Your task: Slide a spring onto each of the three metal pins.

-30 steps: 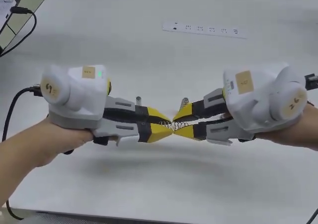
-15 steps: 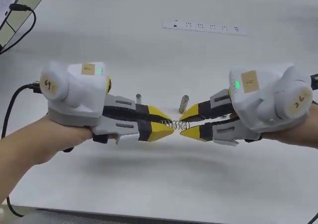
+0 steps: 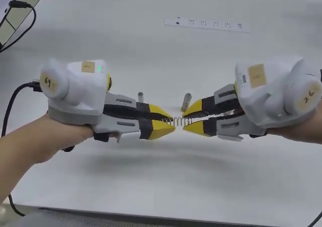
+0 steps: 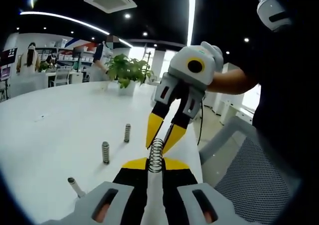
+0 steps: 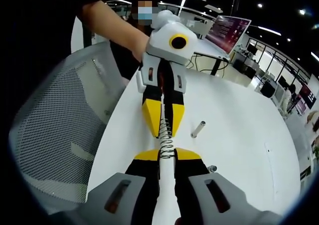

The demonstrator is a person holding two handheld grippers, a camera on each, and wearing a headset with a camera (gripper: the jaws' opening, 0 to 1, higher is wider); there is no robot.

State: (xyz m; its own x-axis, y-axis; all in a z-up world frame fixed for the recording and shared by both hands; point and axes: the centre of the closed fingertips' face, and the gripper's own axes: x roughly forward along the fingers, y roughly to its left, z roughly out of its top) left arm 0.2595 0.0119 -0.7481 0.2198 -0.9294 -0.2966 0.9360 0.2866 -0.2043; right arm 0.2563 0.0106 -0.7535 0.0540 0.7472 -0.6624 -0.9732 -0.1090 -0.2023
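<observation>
Above the surface point(image 3: 151, 186), spring point(image 3: 179, 121) lies level; we have left gripper point(image 3: 172, 122) and right gripper point(image 3: 185, 120) each pinching an end. Bare pin point(image 3: 140, 96) stands upright beyond, nearer the left.

Thin coiled spring point(image 3: 179, 121) horizontal in mid-air; bare pin point(image 3: 140, 96) upright behind.
</observation>
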